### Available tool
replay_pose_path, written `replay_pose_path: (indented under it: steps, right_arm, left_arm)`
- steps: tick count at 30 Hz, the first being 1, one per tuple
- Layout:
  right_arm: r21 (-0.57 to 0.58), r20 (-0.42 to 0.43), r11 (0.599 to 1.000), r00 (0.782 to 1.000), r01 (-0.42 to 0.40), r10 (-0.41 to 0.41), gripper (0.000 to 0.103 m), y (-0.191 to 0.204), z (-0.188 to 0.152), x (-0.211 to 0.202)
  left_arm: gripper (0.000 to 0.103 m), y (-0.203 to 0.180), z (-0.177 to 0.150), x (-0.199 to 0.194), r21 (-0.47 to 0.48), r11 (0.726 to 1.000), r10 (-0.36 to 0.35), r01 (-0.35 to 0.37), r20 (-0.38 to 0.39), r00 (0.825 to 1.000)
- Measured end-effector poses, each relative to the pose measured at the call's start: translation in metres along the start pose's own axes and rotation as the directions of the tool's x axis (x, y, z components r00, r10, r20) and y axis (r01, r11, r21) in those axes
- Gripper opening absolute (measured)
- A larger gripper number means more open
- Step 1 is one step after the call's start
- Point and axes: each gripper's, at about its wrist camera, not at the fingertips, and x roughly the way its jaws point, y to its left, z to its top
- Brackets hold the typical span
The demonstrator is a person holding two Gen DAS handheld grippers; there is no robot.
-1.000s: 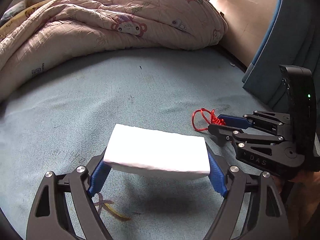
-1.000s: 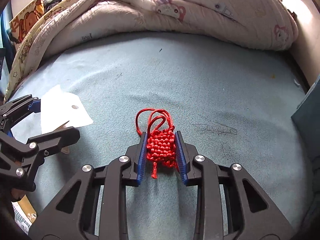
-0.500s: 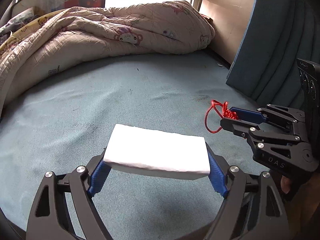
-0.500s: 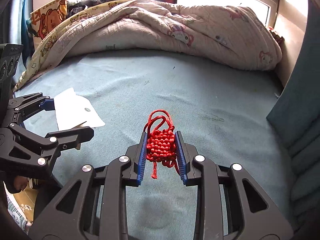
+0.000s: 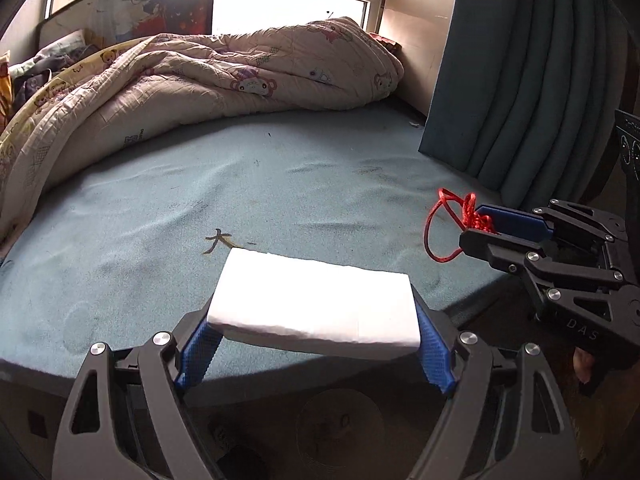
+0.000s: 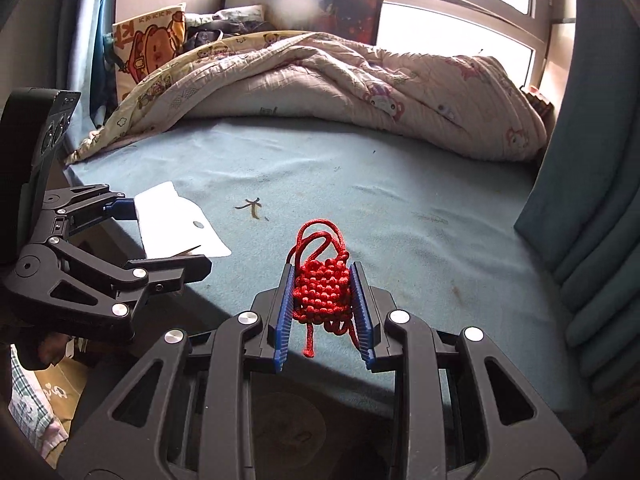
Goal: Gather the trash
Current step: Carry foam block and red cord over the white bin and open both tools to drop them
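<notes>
My left gripper is shut on a flat white packet, its blue pads pressing both short ends. From the right wrist view the same packet shows at the left, held by the left gripper. My right gripper is shut on a red knotted cord ornament, whose loops stick up past the pads. The left wrist view shows the right gripper at the right with the red cord hanging from it. Both grippers hover over the near edge of the bed.
A blue-grey sheet covers the bed, with a small yellow scrap lying on it. A cream cartoon quilt is heaped at the far side under the window. A teal curtain hangs at the right. Dark floor lies below the bed edge.
Both grippers have pulled back from the bed and risen, each keeping its hold. The bed edge and floor have come into view, and the yellow scrap now lies ahead of the packet.
</notes>
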Motion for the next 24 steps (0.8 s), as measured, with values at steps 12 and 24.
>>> replay_pose_path:
  steps: [12, 24]
  right_arm:
    - [0.002, 0.042, 0.999, 0.999, -0.033, 0.033, 0.026, 0.035, -0.081, -0.053]
    - [0.024, -0.11, 0.994, 0.988, -0.109, 0.111, 0.026, 0.065, -0.2, 0.003]
  left_arm:
    - [0.082, -0.033, -0.078, -0.043, 0.029, 1.0, -0.008, 0.007, 0.014, 1.0]
    - [0.082, -0.04, -0.186, 0.016, 0.027, 0.999, -0.031, 0.034, -0.098, 0.995]
